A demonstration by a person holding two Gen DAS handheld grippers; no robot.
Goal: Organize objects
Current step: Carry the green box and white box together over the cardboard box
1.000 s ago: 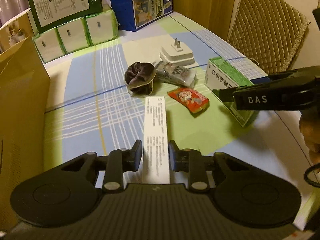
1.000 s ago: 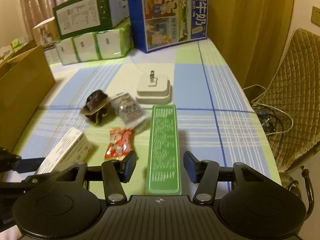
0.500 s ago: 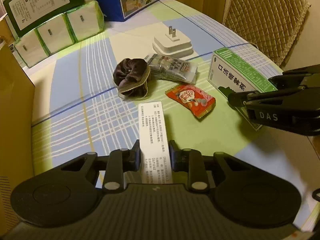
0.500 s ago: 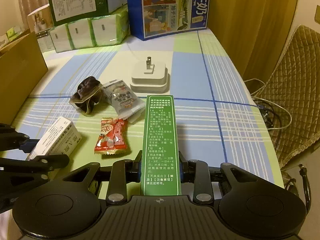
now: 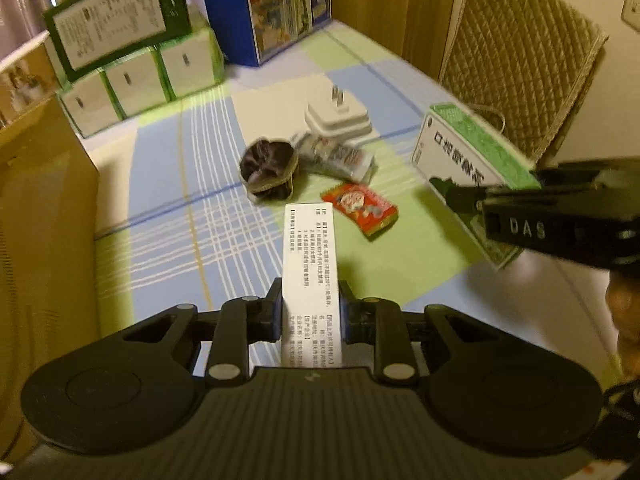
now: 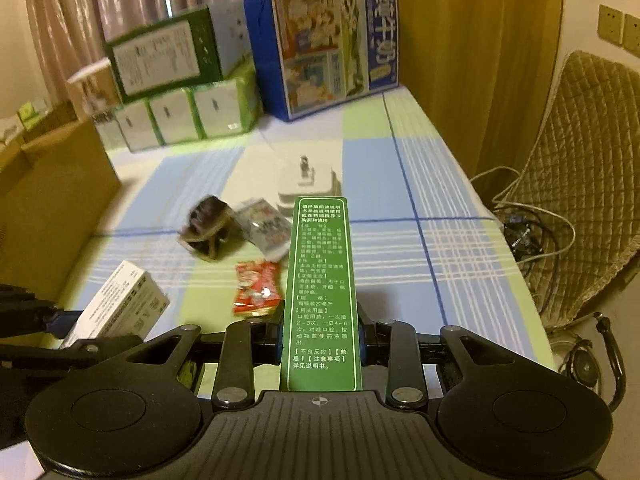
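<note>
Left gripper [image 5: 311, 312]: black plastic, both fingers pressed flat against the sides of a white box [image 5: 311, 276], a long slim carton with small black print too fine to read; box is held clear of the table, long axis pointing away from the camera. Right gripper [image 6: 320, 330]: same build, clenched on a green box [image 6: 322, 288], matte green carton with a thin white border and columns of white Chinese text in bracketed headings. From the left wrist view the green box's broad white face carries large dark Chinese characters, blurred; the right gripper's finger across it is stamped "DAS". Both boxes sit over the near edge of the table [image 6: 400, 184], which wears a smooth checked cloth in pale blue, green and cream with white and yellow stripes. Loose items lie mid-table, ahead of both boxes: a dark velvety scrunchie [image 5: 269, 168], a crinkled silver packet [image 5: 340, 157] touching it on the right, a red foil snack packet [image 5: 366, 209] just in front, and a white rounded-square charger [image 5: 338, 118] with two metal prongs pointing up, behind the silver packet. At the far end a blue milk carton case [image 6: 332, 48] with cartoon pictures stands beside stacked white-and-green tissue packs [image 6: 192, 114] topped by a tilted green-and-white box. A brown cardboard box [image 5: 40, 216] walls the left side. A quilted tan chair [image 6: 588, 168] stands right of the table with tangled cables [image 6: 532, 232] below it.
</note>
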